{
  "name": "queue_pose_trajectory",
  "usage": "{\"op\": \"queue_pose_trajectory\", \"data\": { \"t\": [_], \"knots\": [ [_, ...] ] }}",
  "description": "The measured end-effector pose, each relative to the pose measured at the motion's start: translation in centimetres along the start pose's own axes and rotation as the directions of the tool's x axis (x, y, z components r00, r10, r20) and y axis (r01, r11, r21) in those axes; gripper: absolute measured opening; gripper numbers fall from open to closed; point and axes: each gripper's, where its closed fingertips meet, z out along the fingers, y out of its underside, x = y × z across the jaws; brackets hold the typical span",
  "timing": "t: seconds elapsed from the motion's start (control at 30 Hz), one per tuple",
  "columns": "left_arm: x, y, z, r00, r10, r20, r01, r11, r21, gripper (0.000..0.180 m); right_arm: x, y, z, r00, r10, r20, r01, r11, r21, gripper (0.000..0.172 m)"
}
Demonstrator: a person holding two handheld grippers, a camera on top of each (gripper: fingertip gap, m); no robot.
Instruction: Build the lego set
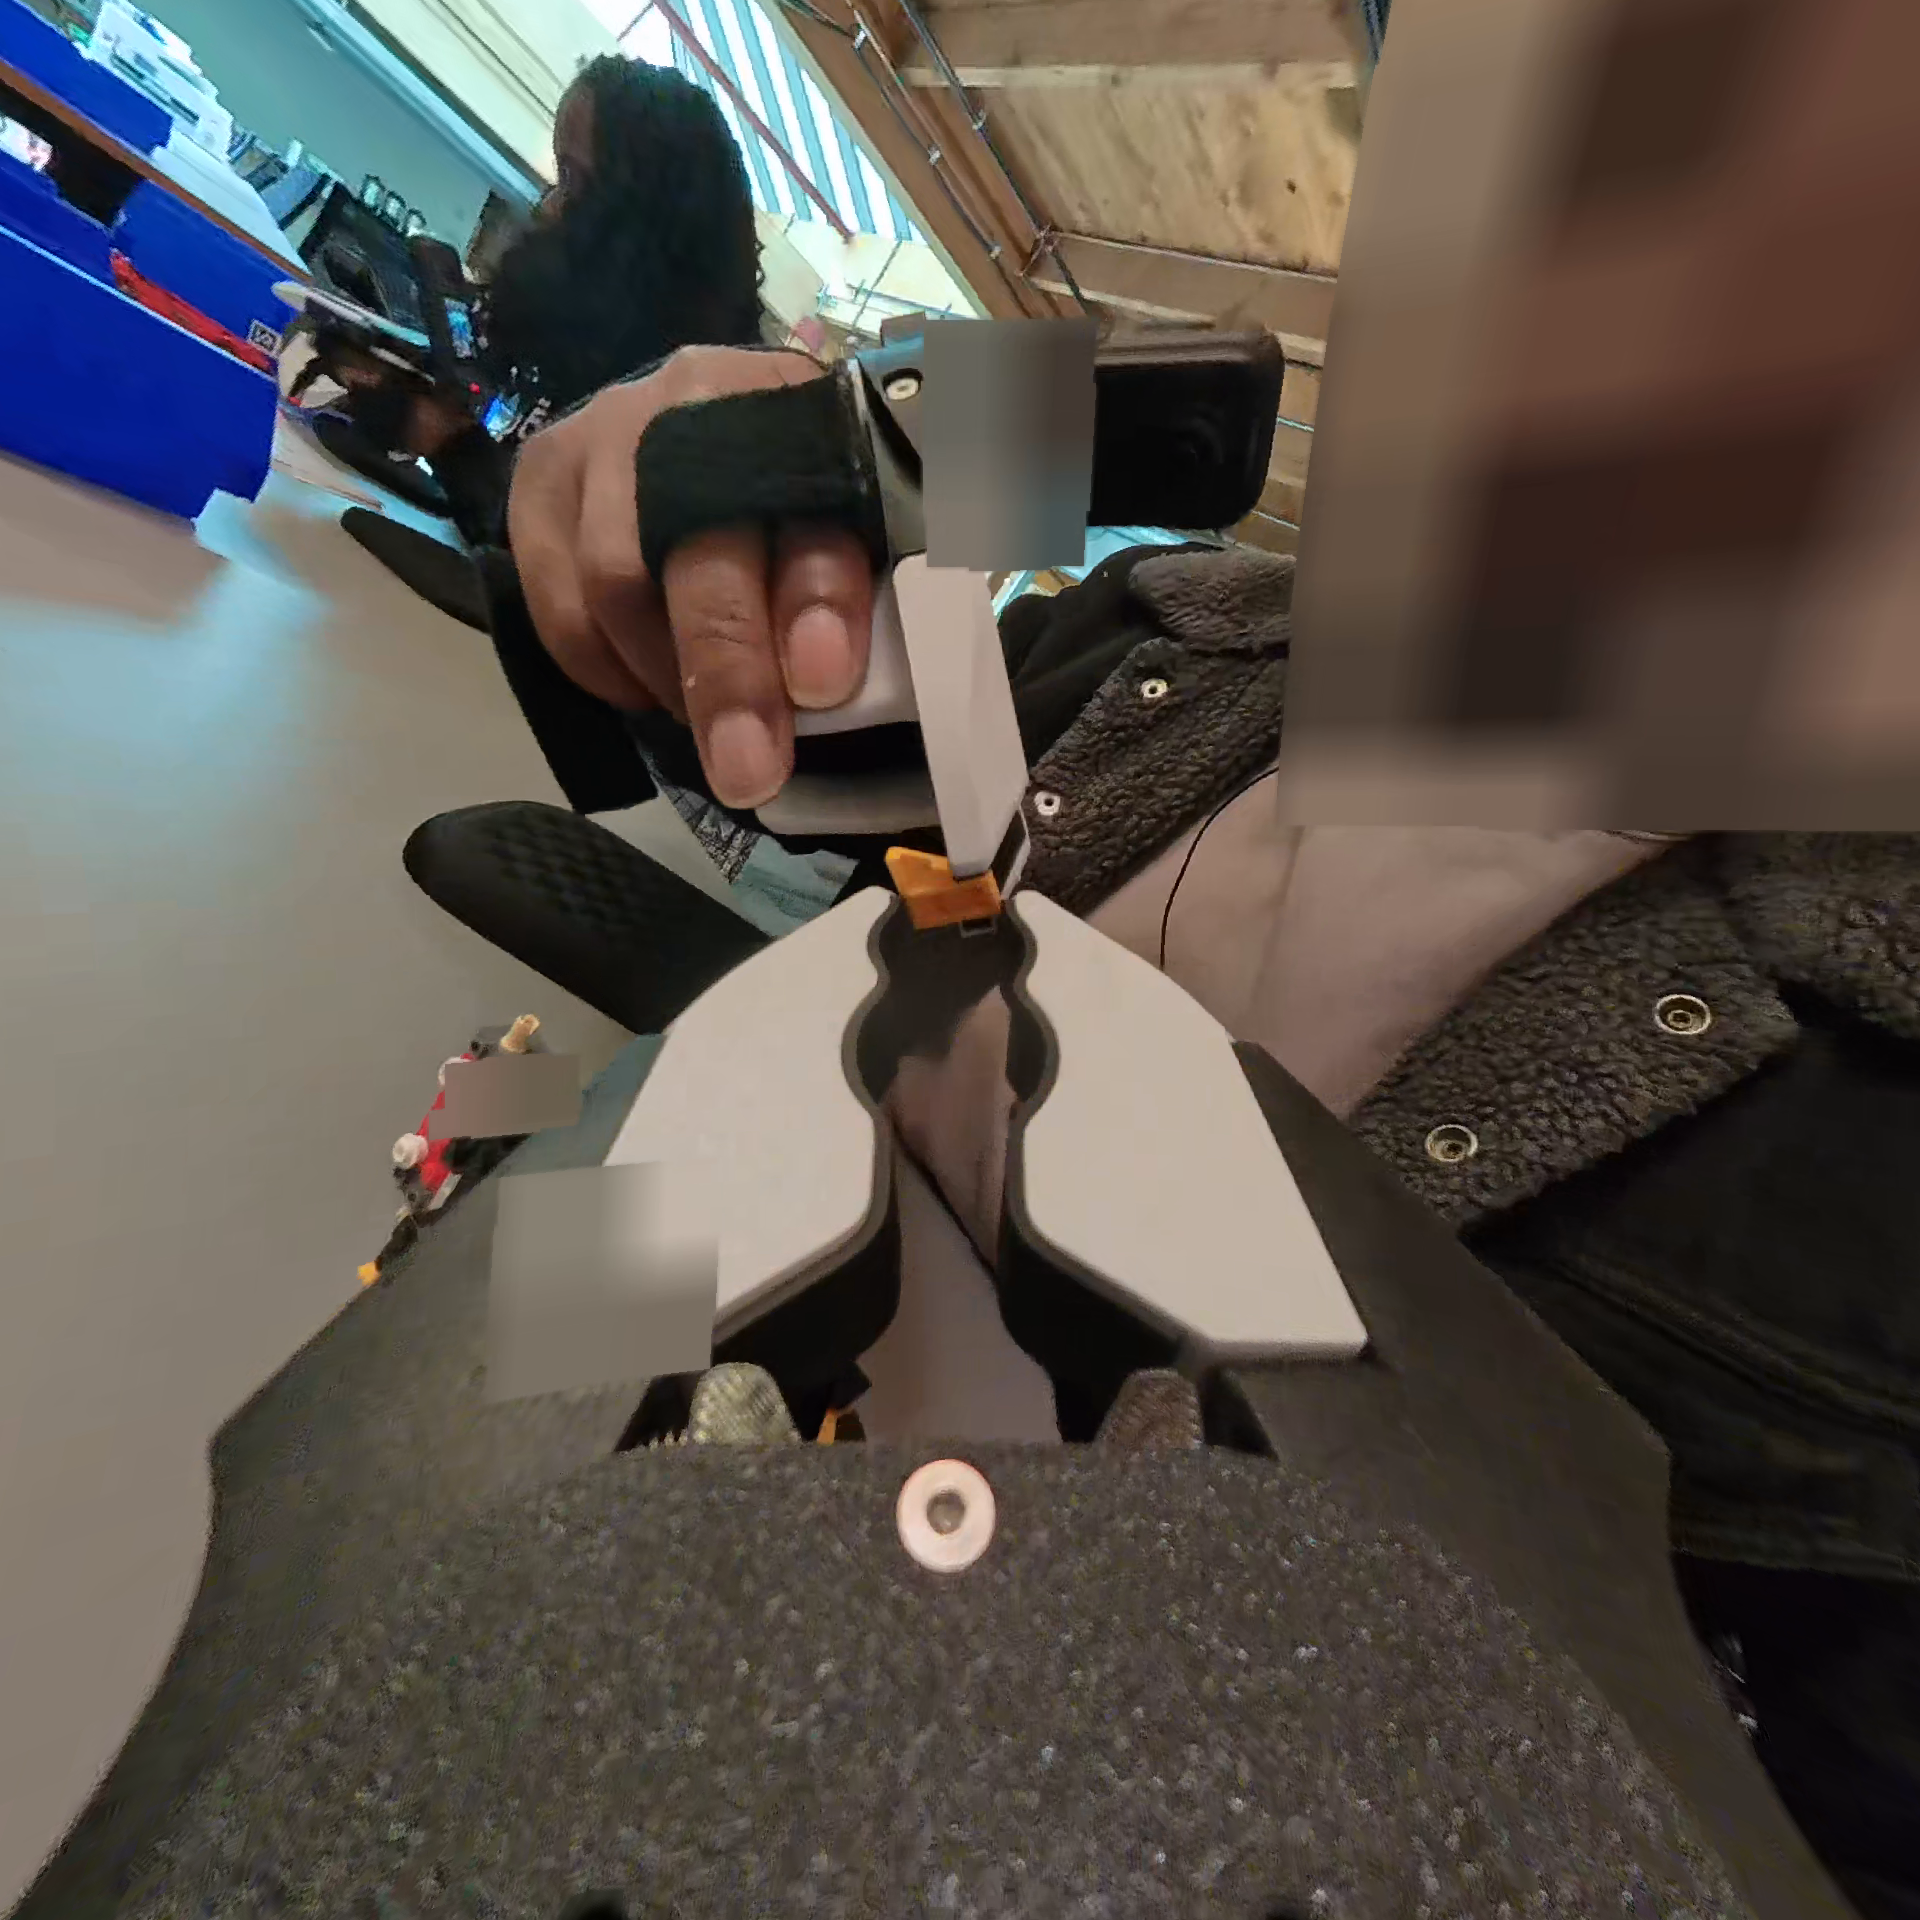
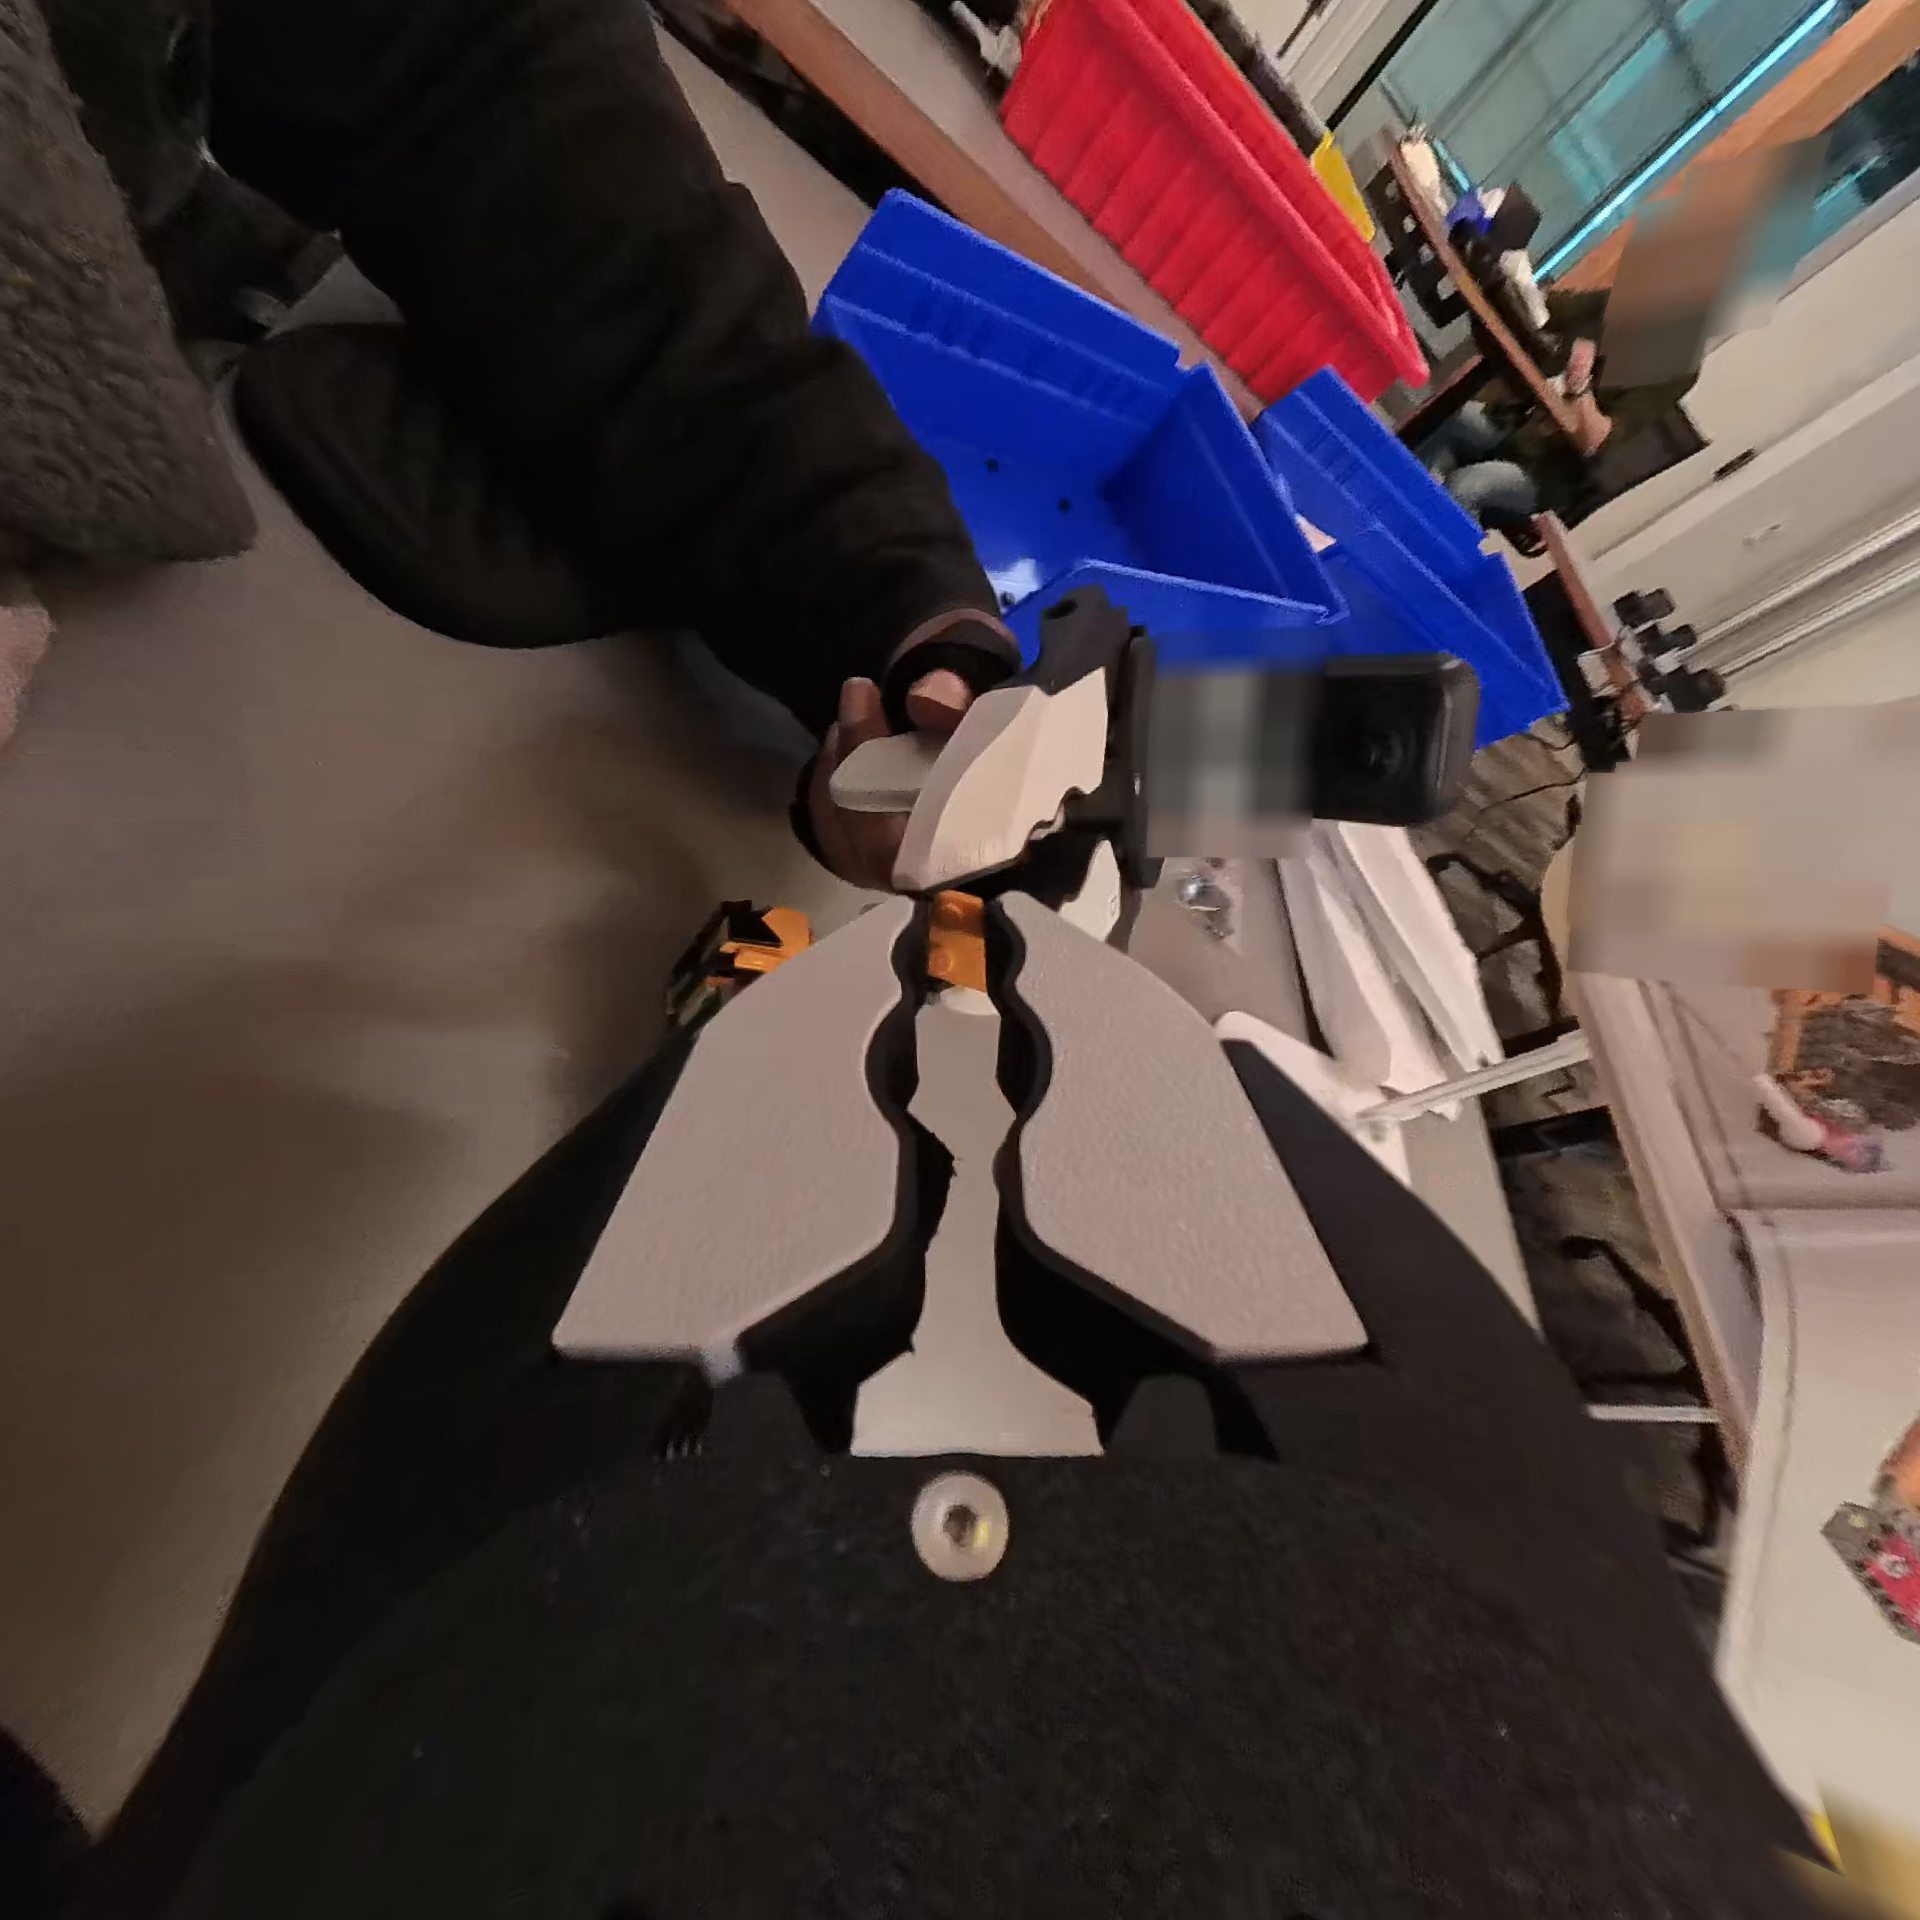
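A small orange brick piece (image 1: 948, 883) is pinched at the tips of the left gripper (image 1: 951, 902), whose grey fingers (image 1: 790, 1049) press on it from both sides. The right gripper (image 2: 954, 940) meets it tip to tip from above in the left view, its own fingers (image 2: 1101, 1039) closed on the same piece (image 2: 954, 940). Each tool is held up off the grey table (image 1: 156, 831): the right hand (image 1: 665, 582) wraps its handle under a black strap, and the left hand (image 2: 873, 769) comes out of a black sleeve (image 2: 582, 395), with blue bins (image 2: 1091, 457) behind.
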Motion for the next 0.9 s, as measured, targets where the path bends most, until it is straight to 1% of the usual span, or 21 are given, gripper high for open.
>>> {"op": "queue_pose_trajectory", "data": {
  "t": [0.1,0.13,0.17,0.2,0.23,0.27,0.3,0.37,0.4,0.43,0.47,0.53,0.57,0.6,0.67,0.73,0.77,0.8,0.83,0.87,0.9],
  "knots": [
    [-0.1,0.4,0.0,0.999,-0.029,0.013,0.029,1.0,0.003,0.018,-0.3,0.1,0.0,0.991,0.126,0.038,-0.127,0.992,0.015,0.009],
    [-0.6,0.2,-0.4,0.998,-0.03,0.061,0.029,0.999,0.015,0.025,0.0,0.5,-0.3,0.985,0.17,0.035,-0.171,0.985,0.007,0.009],
    [-1.3,0.1,-1.0,0.99,-0.027,0.139,0.025,1.0,0.013,0.029,0.3,1.3,-0.8,0.974,0.223,0.029,-0.223,0.975,-0.019,0.009],
    [-2.1,0.0,-1.9,0.973,-0.006,0.232,0.006,1.0,0.002,0.03,0.6,2.9,-1.4,0.957,0.289,0.025,-0.287,0.955,-0.08,0.009],
    [-2.5,-0.3,-2.9,0.945,0.033,0.324,-0.035,0.999,0.0,0.027,0.3,5.6,-1.9,0.927,0.374,0.027,-0.361,0.909,-0.207,0.009],
    [-2.5,-0.8,-3.9,0.911,0.079,0.404,-0.086,0.996,-0.001,0.024,-0.2,8.7,-2.5,0.89,0.456,0.009,-0.425,0.837,-0.343,0.009],
    [-2.2,-1.2,-4.8,0.874,0.13,0.469,-0.14,0.99,-0.014,0.022,-0.5,11.3,-2.9,0.849,0.528,-0.027,-0.491,0.768,-0.411,0.009],
    [-1.6,-2.0,-6.5,0.774,0.231,0.59,-0.244,0.968,-0.059,0.02,-2.5,14.4,-2.9,0.692,0.721,-0.02,-0.636,0.596,-0.49,0.01],
    [-1.3,-2.5,-7.2,0.722,0.269,0.638,-0.284,0.955,-0.081,0.02,-3.3,15.7,-2.7,0.635,0.772,-0.028,-0.669,0.531,-0.52,0.01],
    [-0.7,-3.0,-7.7,0.677,0.295,0.674,-0.317,0.944,-0.095,0.019,-3.9,16.9,-2.6,0.613,0.789,-0.034,-0.67,0.497,-0.552,0.01],
    [0.0,-3.6,-8.4,0.63,0.313,0.711,-0.344,0.933,-0.106,0.018,-4.0,18.1,-2.4,0.62,0.783,-0.057,-0.66,0.481,-0.577,0.01],
    [1.5,-5.0,-10.2,0.514,0.329,0.792,-0.393,0.911,-0.124,0.015,-4.2,19.0,-2.1,0.627,0.777,-0.063,-0.647,0.474,-0.598,0.012],
    [2.5,-5.6,-11.3,0.452,0.329,0.829,-0.417,0.9,-0.13,0.014,-4.4,19.1,-2.0,0.633,0.772,-0.054,-0.636,0.479,-0.605,0.018],
    [3.7,-6.3,-12.4,0.394,0.328,0.859,-0.442,0.887,-0.136,0.014,-4.5,19.1,-1.9,0.658,0.752,-0.05,-0.617,0.499,-0.609,0.021],
    [6.0,-7.2,-15.0,0.279,0.316,0.907,-0.481,0.863,-0.153,0.013,-4.6,19.1,-1.9,0.707,0.706,-0.031,-0.57,0.545,-0.615,0.033],
    [7.8,-7.4,-18.3,0.153,0.285,0.946,-0.465,0.866,-0.185,0.013,-4.5,19.1,-2.1,0.738,0.674,-0.033,-0.555,0.578,-0.599,0.039],
    [8.4,-7.3,-20.2,0.074,0.269,0.96,-0.435,0.875,-0.212,0.013,-4.2,18.8,-2.3,0.748,0.663,-0.033,-0.559,0.602,-0.57,0.039],
    [9.0,-7.0,-22.5,-0.019,0.253,0.967,-0.384,0.891,-0.241,0.013,-3.6,18.3,-2.5,0.758,0.651,-0.044,-0.573,0.632,-0.522,0.04],
    [9.4,-6.4,-24.7,-0.098,0.242,0.965,-0.318,0.911,-0.261,0.012,-2.8,17.8,-2.8,0.767,0.639,-0.062,-0.591,0.664,-0.457,0.039],
    [9.7,-5.5,-26.6,-0.144,0.24,0.96,-0.236,0.934,-0.269,0.012,-1.9,17.1,-3.1,0.771,0.63,-0.086,-0.61,0.694,-0.382,0.039],
    [9.8,-4.3,-28.4,-0.171,0.24,0.956,-0.136,0.955,-0.264,0.011,-0.9,16.6,-3.6,0.771,0.626,-0.119,-0.629,0.718,-0.3,0.039]
  ]
}}
